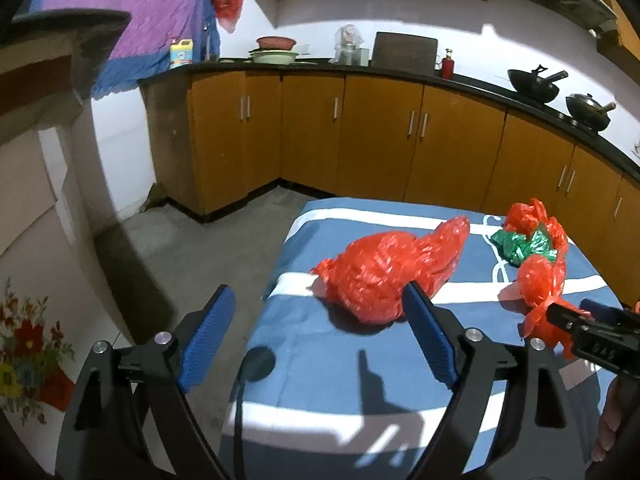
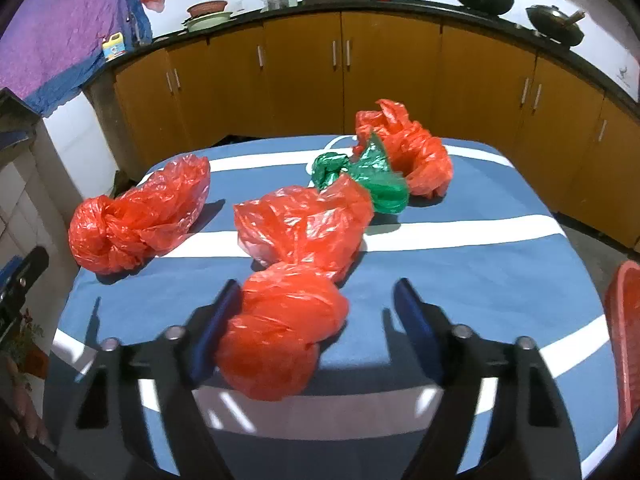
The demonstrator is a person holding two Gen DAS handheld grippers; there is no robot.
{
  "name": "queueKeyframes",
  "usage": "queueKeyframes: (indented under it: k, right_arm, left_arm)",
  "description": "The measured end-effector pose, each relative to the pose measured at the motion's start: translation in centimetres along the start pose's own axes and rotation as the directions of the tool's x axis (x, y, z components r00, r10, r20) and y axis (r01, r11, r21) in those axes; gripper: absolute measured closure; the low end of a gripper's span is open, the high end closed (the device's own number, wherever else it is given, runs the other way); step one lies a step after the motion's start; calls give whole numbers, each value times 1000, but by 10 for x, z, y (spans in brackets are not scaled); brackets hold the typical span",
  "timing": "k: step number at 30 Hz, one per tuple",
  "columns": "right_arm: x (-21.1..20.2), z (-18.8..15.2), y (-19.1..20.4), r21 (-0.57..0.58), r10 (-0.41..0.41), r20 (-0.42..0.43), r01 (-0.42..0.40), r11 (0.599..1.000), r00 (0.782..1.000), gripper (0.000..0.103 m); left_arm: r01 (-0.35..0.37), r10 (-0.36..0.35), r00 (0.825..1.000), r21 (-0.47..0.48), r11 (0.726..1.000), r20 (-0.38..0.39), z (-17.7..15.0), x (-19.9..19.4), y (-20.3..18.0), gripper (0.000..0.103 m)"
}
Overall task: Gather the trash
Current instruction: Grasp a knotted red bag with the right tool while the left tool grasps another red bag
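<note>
In the left wrist view the left gripper (image 1: 320,312) hangs over the near edge of the blue-and-white striped table (image 1: 460,360) with its fingers spread wide and nothing between them, a knotted red bag (image 1: 384,268) lying just beyond at about one o'clock from its tips, while the right gripper (image 1: 576,320) enters at three o'clock beside more red and green bags (image 1: 532,246). In the right wrist view the right gripper (image 2: 316,300) has its fingers parted around the near lobe of a red bag (image 2: 280,332): the left finger (image 2: 218,320) touches the plastic, the right one stands clear. Another red bag (image 2: 136,220) lies at ten o'clock, a green bag (image 2: 368,180) and a further red bag (image 2: 412,152) at about one o'clock, and a red basket rim (image 2: 624,340) shows at three o'clock.
</note>
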State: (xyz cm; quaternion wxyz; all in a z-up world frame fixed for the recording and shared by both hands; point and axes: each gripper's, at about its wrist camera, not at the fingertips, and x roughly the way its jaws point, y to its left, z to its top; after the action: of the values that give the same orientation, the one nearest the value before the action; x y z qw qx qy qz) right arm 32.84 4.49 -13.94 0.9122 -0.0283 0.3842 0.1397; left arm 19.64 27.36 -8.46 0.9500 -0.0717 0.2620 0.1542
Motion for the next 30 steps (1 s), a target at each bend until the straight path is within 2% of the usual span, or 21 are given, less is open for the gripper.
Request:
queueKeyframes:
  k: [1,2,8,13,19,23,26,30]
  right_arm:
    - [2,0,0,-2,16,-11,-16,1000,1000,43]
    - [3,-1,0,-3,24,-17,-24,1000,1000,53]
    - [-1,-5,-4,-10,39,-12,-40,999,999,62]
    - [-16,-11,-20,-6,32,13,-32,999,999,64]
    - [-30,-18,-48,50,29,17,-30,998,999,64]
    - [-35,-21,-59,74,25,16,-26,997,1000,64]
    - [-36,-23,-63,80,20,11,-20,997,1000,64]
    - [-40,-27,-67,87,12,8,-12,996,1000,64]
  left_arm:
    - [8,-8,1000,7,1000,3,2,2,-2,13]
    - [12,-12,1000,12,1000,5,3,3,-4,12]
    - [44,-43,999,71,997,-4,12,17,-19,7]
    - [44,-39,998,98,994,-51,19,43,-26,6]
    - [55,-44,989,73,996,-139,23,70,-22,6]
    - [81,-71,984,58,995,-162,24,76,-22,6]
    - [104,-89,980,78,992,-177,24,79,-29,11]
    - [137,-112,971,105,985,-213,22,85,-40,26]
